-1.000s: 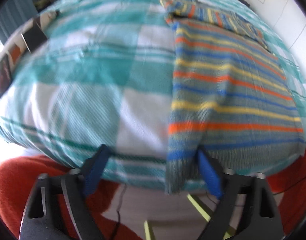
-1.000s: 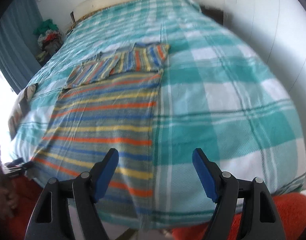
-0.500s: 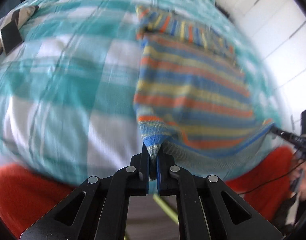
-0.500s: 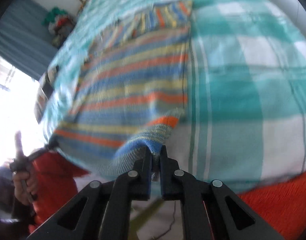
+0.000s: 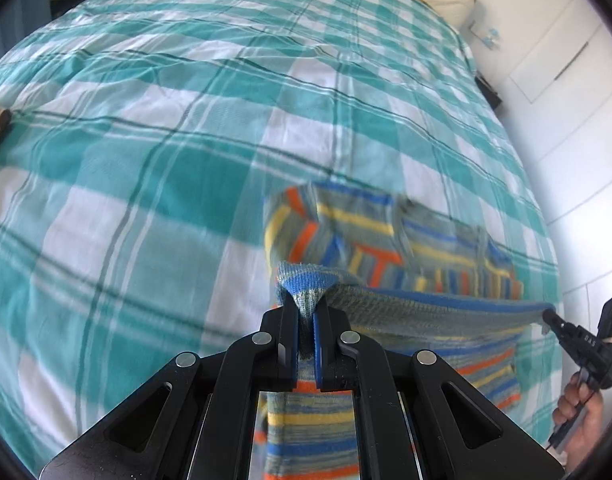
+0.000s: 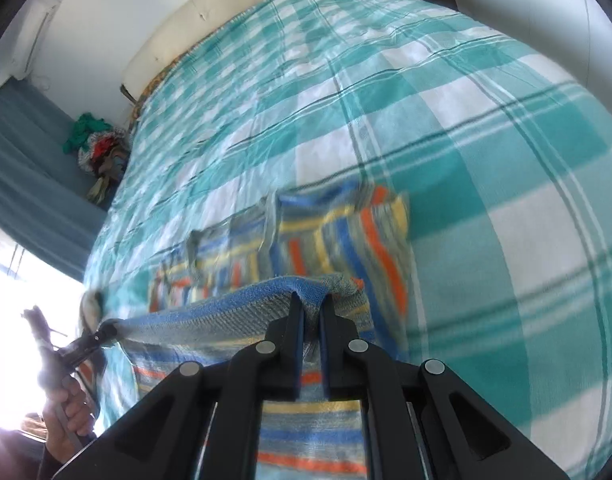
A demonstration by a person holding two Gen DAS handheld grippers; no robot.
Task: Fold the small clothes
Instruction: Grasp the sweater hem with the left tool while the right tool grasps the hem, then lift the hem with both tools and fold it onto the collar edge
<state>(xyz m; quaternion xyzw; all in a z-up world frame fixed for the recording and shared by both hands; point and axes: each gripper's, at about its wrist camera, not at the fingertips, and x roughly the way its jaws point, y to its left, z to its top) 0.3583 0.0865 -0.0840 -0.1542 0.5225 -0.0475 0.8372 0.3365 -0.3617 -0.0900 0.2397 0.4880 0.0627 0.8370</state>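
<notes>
A striped knit garment (image 5: 389, 248), grey with blue, yellow and orange bands, lies on the bed. My left gripper (image 5: 306, 312) is shut on one corner of its blue hem. My right gripper (image 6: 311, 308) is shut on the other corner. The hem (image 5: 437, 300) hangs taut between them, lifted above the rest of the garment (image 6: 325, 244), which is blurred. The right gripper also shows at the right edge of the left wrist view (image 5: 551, 316), and the left gripper at the left edge of the right wrist view (image 6: 106, 330).
The bed has a teal and white checked cover (image 5: 146, 152) reaching far ahead. A cream headboard (image 6: 210, 12) and white walls lie beyond. A pile of clothes (image 6: 100, 152) sits by the blue curtain at the left. A white cupboard (image 5: 577, 92) stands to the right.
Both grippers closed on the hem corners and have lifted and carried the hem forward over the garment, toward the head of the bed. The flat garment is now doubling over.
</notes>
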